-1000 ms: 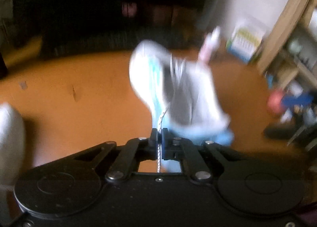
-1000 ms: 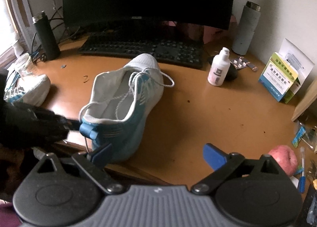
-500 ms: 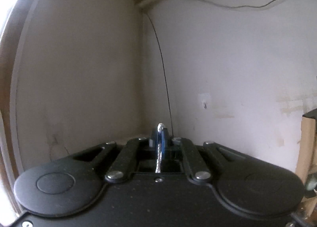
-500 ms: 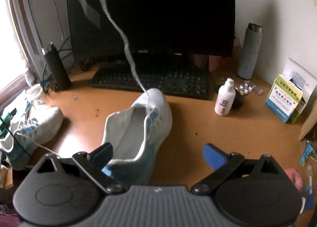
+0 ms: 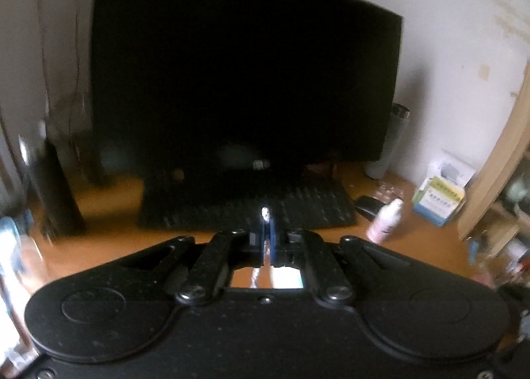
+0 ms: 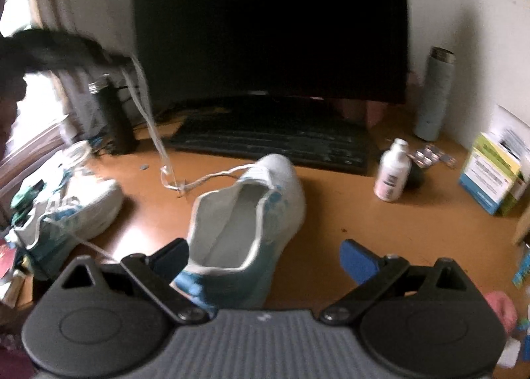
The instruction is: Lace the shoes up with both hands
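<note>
Left wrist: left gripper [image 5: 266, 233] pinched together on the lace [image 5: 265, 213], tip poking up between the pads, aimed over the keyboard [image 5: 251, 210] at the monitor [image 5: 245, 61]; no shoe in sight. Right wrist: right gripper [image 6: 265, 254] wide and closing, gripping nothing, heel of the shoe [image 6: 248, 213] just ahead between the jaws, long axis running away toward the keyboard. Lace rose from the toe end up-left to the left gripper, blurred at top left, so probably nearer the lace, the right nearer the shoe.

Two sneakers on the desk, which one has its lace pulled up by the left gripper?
The middle shoe, between the right gripper's closing jaws. Its lace runs from near the toe up to the left gripper. The far-left shoe lies apart, untouched.
</note>
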Demonstrator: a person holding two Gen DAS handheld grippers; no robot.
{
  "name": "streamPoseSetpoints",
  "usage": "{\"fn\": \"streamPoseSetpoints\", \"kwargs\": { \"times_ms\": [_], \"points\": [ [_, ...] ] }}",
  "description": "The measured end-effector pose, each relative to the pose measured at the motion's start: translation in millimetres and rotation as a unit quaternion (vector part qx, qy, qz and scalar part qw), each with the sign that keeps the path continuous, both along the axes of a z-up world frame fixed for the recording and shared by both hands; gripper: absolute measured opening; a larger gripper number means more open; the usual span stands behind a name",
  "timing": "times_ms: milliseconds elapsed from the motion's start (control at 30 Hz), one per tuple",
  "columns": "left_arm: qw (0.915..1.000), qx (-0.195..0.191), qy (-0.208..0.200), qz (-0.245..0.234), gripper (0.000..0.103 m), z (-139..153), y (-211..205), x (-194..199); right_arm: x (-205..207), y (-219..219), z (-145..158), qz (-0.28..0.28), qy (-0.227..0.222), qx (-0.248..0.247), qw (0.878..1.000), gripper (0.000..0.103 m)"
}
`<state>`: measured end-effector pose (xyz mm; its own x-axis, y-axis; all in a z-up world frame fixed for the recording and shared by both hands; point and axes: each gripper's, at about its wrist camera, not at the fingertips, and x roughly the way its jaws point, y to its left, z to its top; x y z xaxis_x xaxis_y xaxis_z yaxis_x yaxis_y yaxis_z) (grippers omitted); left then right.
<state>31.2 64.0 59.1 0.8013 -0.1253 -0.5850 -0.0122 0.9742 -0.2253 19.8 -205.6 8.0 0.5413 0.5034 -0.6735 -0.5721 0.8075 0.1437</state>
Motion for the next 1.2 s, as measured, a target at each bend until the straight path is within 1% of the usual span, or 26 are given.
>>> {"fn": "streamPoseSetpoints", "kwargs": {
  "times_ms": [33, 67, 100, 133, 167, 233, 333, 433, 500, 533, 600, 700, 767, 800, 833, 900, 933, 967, 1033, 1100, 1167, 1200],
  "points": [
    [0.9999, -0.012, 0.002, 0.001, 0.000, 0, 2, -1, -2, 3, 0, 0.018, -0.002, 0.005, 1.000, 0.085],
    [0.9997, -0.023, 0.003, 0.002, 0.000, 0, 4, -2, -4, 7, 0, 0.036, -0.003, 0.009, 0.999, 0.074],
    [0.9993, -0.036, 0.006, 0.002, 0.000, 2, 6, -4, -5, 12, 0, 0.053, -0.005, 0.013, 0.999, 0.070],
    [0.9987, -0.051, 0.010, 0.002, 0.000, 5, 8, -6, -7, 17, -1, 0.069, -0.007, 0.016, 0.997, 0.062],
    [0.9983, -0.057, 0.012, 0.002, 0.000, 0, 6, -6, -8, 23, -2, 0.082, -0.011, 0.015, 0.996, 0.061],
    [0.9974, -0.070, 0.015, -0.005, 0.000, -4, 7, -9, -10, 36, -3, 0.101, -0.024, 0.008, 0.995, 0.061],
    [0.9969, -0.074, 0.018, -0.021, 0.000, 2, 2, -7, -8, 53, -1, 0.115, -0.047, 0.011, 0.992, 0.059],
    [0.9962, -0.076, 0.019, -0.040, 0.000, 7, 6, -4, 0, 72, -1, 0.117, -0.068, -0.002, 0.991, 0.056],
    [0.9956, -0.077, 0.015, -0.050, 0.000, 9, 10, -2, 8, 84, -4, 0.115, -0.064, -0.006, 0.991, 0.049],
    [0.9950, -0.080, 0.015, -0.057, 0.000, 11, 12, 1, 16, 95, -9, 0.114, -0.057, -0.009, 0.992, 0.048],
    [0.9938, -0.082, 0.016, -0.073, 0.000, 12, 17, 7, 23, 110, -14, 0.116, -0.056, -0.019, 0.991, 0.039],
    [0.9922, -0.083, 0.020, -0.091, 0.000, 11, 24, 14, 29, 127, -19, 0.114, -0.063, -0.031, 0.991, 0.039],
    [0.9912, -0.083, 0.023, -0.100, 0.000, 10, 27, 18, 37, 137, -22, 0.107, -0.063, -0.026, 0.992, 0.034],
    [0.9903, -0.085, 0.026, -0.106, 0.000, 8, 30, 22, 38, 138, -23, 0.107, -0.063, -0.022, 0.992, 0.026],
    [0.9896, -0.086, 0.028, -0.111, 0.000, 6, 31, 24, 40, 138, -23, 0.106, -0.064, -0.017, 0.992, 0.021],
    [0.9890, -0.087, 0.029, -0.116, 0.000, 4, 33, 27, 45, 142, -25, 0.103, -0.064, -0.016, 0.992, 0.016],
    [0.9892, -0.082, 0.030, -0.118, 0.000, 2, 34, 29, 47, 143, -25, 0.101, -0.064, -0.016, 0.993, 0.011],
    [0.9897, -0.076, 0.030, -0.117, 0.000, 1, 35, 30, 49, 143, -24, 0.096, -0.067, -0.012, 0.993, 0.003],
    [0.9923, -0.043, 0.028, -0.113, 0.000, -3, 35, 35, 51, 140, -21, 0.093, -0.058, -0.009, 0.994, 0.003],
    [0.9926, -0.028, 0.028, -0.115, 0.000, -6, 34, 37, 53, 131, -14, 0.093, -0.043, 0.006, 0.995, 0.003],
    [0.9910, -0.028, 0.038, -0.126, 0.000, -14, 34, 44, 54, 121, -6, 0.087, -0.028, 0.023, 0.996, 0.003],
    [0.9907, -0.030, 0.042, -0.126, 0.003, -18, 34, 47, 55, 115, -1, 0.081, -0.020, 0.032, 0.996, 0.003]
  ]
}}
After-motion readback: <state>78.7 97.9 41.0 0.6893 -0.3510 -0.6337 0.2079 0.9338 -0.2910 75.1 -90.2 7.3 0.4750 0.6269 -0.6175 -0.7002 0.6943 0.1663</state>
